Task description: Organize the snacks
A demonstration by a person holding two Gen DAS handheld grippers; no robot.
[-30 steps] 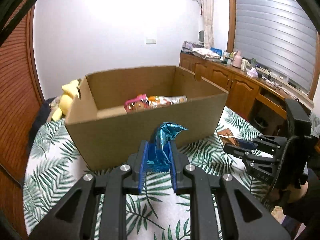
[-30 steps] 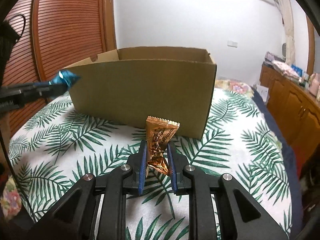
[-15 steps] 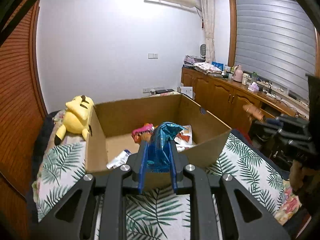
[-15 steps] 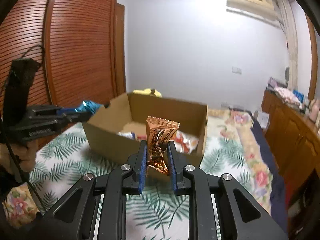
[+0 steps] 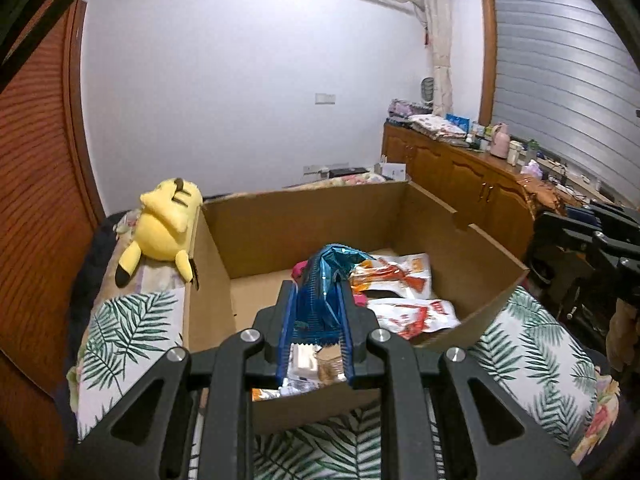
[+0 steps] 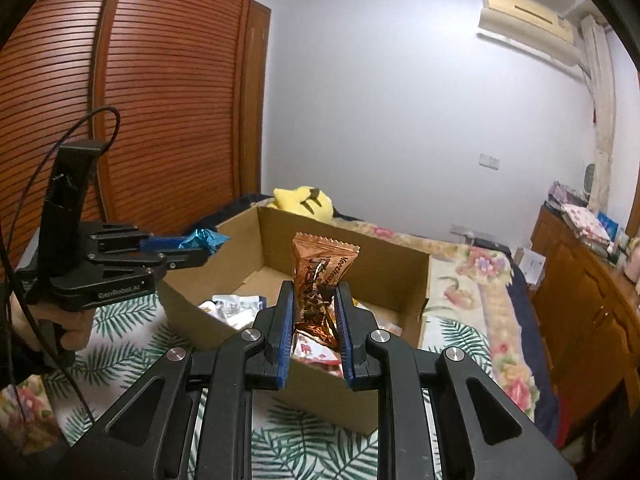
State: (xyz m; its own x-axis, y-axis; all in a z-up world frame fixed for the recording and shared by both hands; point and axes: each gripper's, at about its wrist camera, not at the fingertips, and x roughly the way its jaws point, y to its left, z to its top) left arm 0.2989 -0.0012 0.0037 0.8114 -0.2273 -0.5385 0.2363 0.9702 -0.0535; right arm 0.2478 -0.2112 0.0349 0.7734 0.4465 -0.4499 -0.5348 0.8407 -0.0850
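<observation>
An open cardboard box [image 5: 304, 216] [image 6: 384, 256] stands on the leaf-print bed cover and holds several snack packets [image 5: 404, 276]. My left gripper [image 5: 316, 292] is shut on a crumpled blue foil packet [image 5: 332, 264] and hangs over the box's near edge. In the right wrist view that gripper [image 6: 200, 246] comes in from the left, with the blue foil packet [image 6: 204, 238] above the box's left wall. My right gripper [image 6: 314, 300] is shut on an upright orange-brown candy packet [image 6: 320, 272], just above the box's near corner.
A yellow plush toy [image 5: 168, 220] lies behind the box's left wall. Wooden cabinets [image 5: 460, 184] with clutter on top line the right side. A slatted wooden wardrobe [image 6: 160, 100] stands at the left. The bed cover [image 5: 532, 352] spreads around the box.
Both grippers have risen and moved toward the box, from facing its outer wall to hanging over its rim, so the inside now shows. Each still grips its packet.
</observation>
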